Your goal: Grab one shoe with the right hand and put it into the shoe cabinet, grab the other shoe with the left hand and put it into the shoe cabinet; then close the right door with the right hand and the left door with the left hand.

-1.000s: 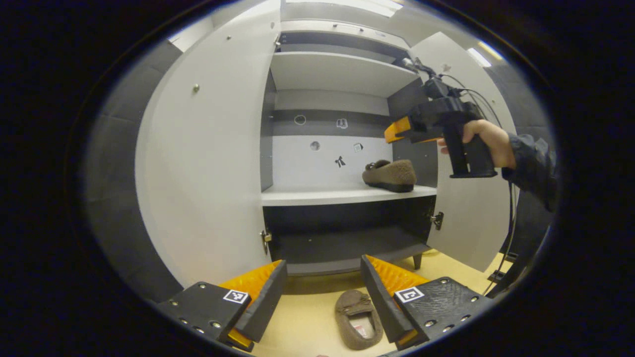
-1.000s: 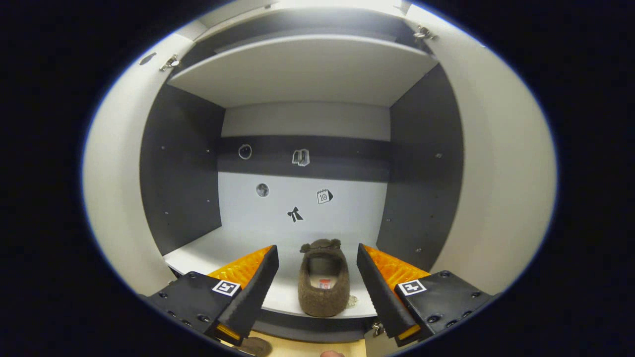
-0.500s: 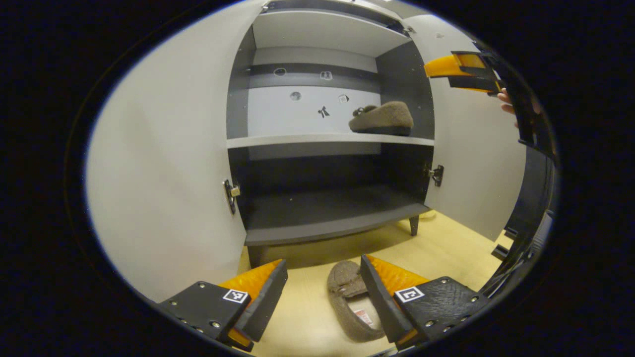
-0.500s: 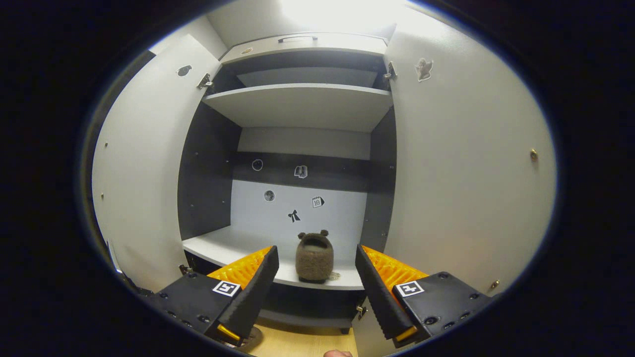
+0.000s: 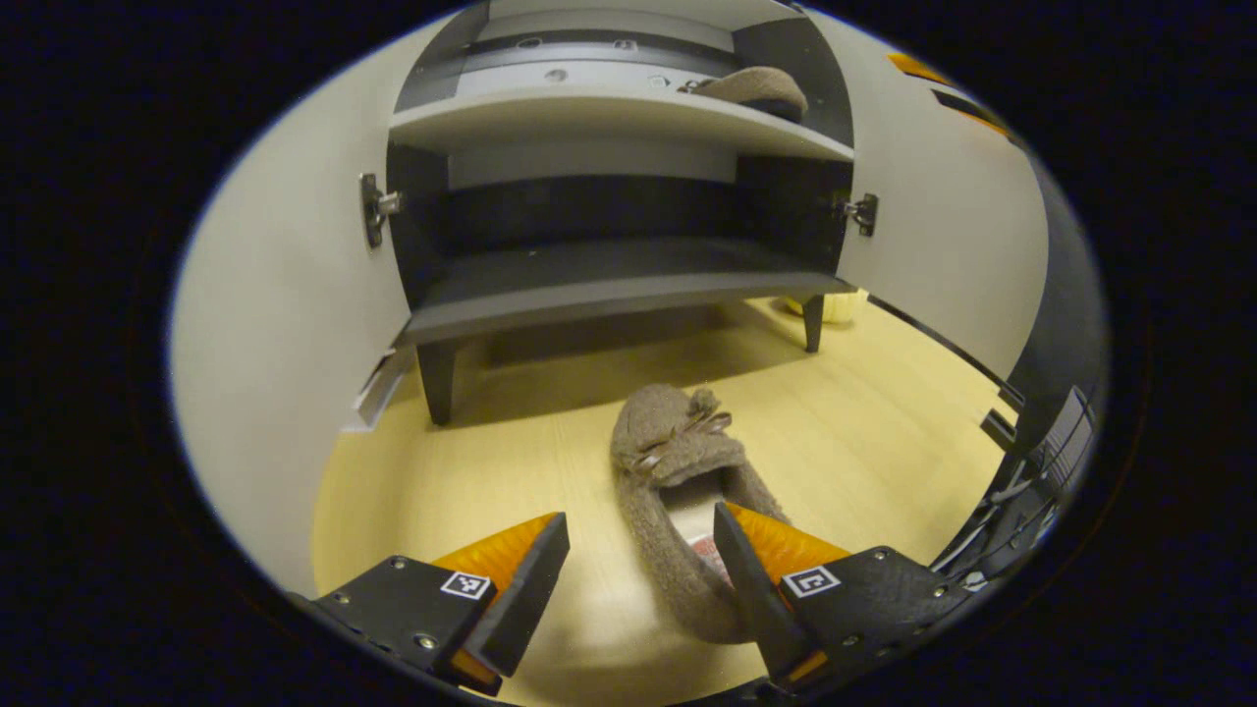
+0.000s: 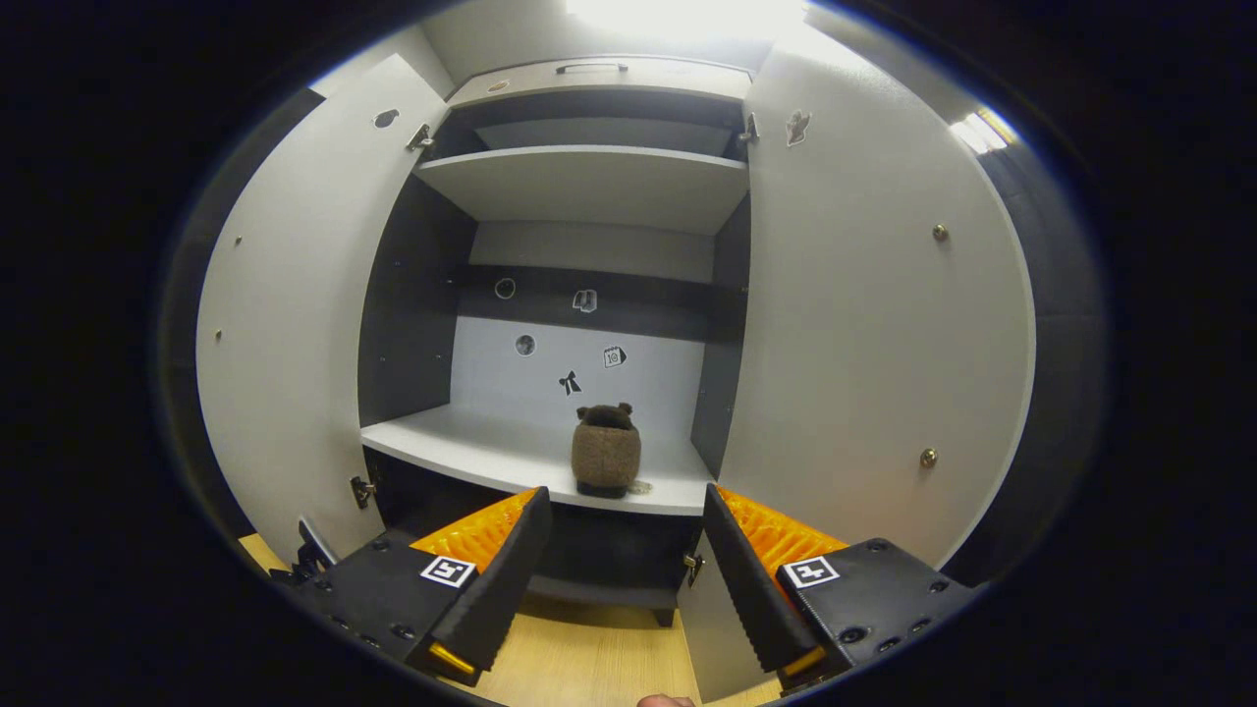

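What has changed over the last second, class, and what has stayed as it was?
The left gripper has come down toward the shoe on the floor, which now lies between its open fingers, not yet gripped. The right gripper has drawn back from the cabinet, open and holding nothing. Unchanged: the other shoe rests on the middle shelf, and both doors stand open.

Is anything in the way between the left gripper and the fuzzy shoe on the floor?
Nothing visible. The left gripper is open, with the shoe right ahead on the bare floor.

One shoe [image 6: 606, 452] on cabinet [image 6: 579, 187] middle shelf [image 6: 491, 454]; other shoe [image 5: 678, 491] on floor [image 5: 864, 442] before cabinet.
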`<state>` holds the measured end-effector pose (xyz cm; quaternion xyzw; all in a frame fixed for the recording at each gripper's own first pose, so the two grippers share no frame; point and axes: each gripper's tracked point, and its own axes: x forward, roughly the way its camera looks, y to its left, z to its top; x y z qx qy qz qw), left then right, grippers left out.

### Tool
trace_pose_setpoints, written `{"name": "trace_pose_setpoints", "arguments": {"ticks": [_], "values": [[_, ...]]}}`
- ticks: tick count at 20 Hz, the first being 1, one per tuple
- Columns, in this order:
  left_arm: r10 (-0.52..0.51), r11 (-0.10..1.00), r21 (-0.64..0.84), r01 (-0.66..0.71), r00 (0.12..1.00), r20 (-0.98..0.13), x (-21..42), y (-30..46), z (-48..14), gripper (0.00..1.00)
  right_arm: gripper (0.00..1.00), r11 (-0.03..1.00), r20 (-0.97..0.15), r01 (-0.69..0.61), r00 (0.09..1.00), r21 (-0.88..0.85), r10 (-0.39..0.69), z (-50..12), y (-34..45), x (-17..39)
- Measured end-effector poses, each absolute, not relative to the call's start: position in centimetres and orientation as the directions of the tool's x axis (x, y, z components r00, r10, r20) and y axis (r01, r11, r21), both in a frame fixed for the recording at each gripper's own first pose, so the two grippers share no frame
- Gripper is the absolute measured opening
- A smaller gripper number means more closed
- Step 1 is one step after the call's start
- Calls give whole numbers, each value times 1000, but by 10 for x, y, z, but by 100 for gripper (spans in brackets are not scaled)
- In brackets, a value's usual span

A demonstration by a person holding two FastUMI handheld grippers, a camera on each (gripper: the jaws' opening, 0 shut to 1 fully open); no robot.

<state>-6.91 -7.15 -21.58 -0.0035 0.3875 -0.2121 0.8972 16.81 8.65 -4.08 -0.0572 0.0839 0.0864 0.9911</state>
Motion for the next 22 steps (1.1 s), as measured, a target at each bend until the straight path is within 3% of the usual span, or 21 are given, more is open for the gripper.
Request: {"name": "trace_pose_setpoints", "arguments": {"ticks": [2,3,5,6,7,8,9,15,22], "values": [[-399,907,-209,365,589,-703,-71,-78,-220,93,97,978,-175,-176,972,-112,155,-38,84,167],[-407,904,-221,365,580,-706,-73,-82,-222,77,98,977,-170,-175,973,-118,154,-37,83,166],[-400,906,-211,368,577,-712,-72,-86,-226,55,97,975,-171,-185,972,-123,163,-35,85,161],[-393,907,-198,371,578,-716,-70,-86,-227,48,98,974,-173,-190,971,-125,167,-36,85,160],[-360,919,-169,356,586,-725,-66,-80,-228,34,98,973,-174,-192,970,-127,169,-36,85,158],[-329,933,-158,324,588,-739,-65,-74,-230,34,98,973,-176,-196,969,-126,172,-36,85,157],[-337,934,-183,307,586,-737,-63,-78,-230,6,98,972,-177,-199,968,-125,175,-37,84,153],[-337,941,-205,270,679,-652,-38,-77,-186,2,98,972,-194,-212,962,-104,190,-37,73,143],[-325,944,-234,234,783,-530,-23,-78,-87,2,98,964,-171,-251,957,-82,235,-25,66,120]]}}
